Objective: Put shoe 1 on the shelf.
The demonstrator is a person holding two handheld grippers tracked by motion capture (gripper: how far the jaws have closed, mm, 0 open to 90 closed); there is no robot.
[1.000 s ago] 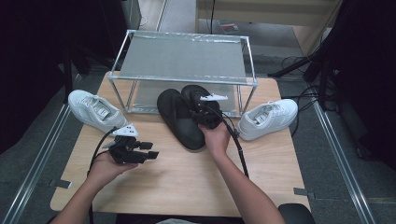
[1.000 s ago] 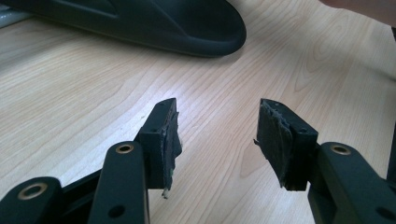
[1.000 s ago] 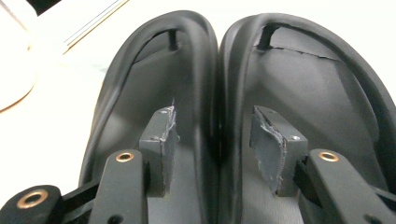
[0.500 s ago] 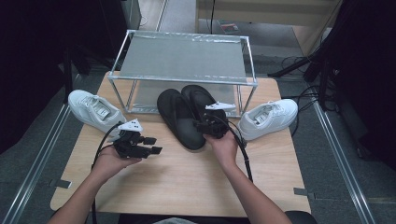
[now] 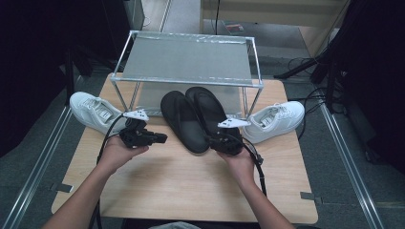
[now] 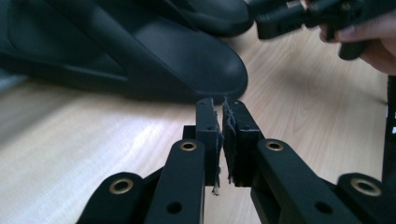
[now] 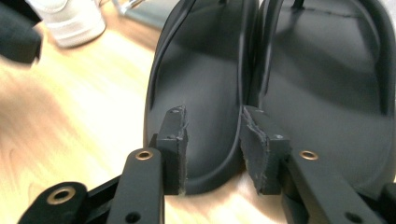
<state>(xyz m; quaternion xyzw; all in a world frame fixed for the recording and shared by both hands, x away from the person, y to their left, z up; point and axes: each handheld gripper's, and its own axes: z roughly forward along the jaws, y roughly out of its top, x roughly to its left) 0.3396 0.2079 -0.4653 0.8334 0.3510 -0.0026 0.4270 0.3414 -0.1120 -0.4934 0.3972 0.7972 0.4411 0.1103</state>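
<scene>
Left gripper (image 5: 160, 138): held level over the desk (image 5: 181, 186), pointing toward the black sandals (image 5: 193, 119), jaws clenched, empty. Right gripper (image 7: 212, 140): held low at the sandals' heels, jaws released, straddling the left sandal's (image 7: 201, 93) heel edge.

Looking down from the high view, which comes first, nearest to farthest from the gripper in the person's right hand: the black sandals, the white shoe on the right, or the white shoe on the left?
From the right gripper:
1. Black sandals, directly at its jaws, mid-table.
2. Right white shoe, just off to the right, by the rack's leg.
3. Left white shoe, across the table, beyond the left gripper.
</scene>
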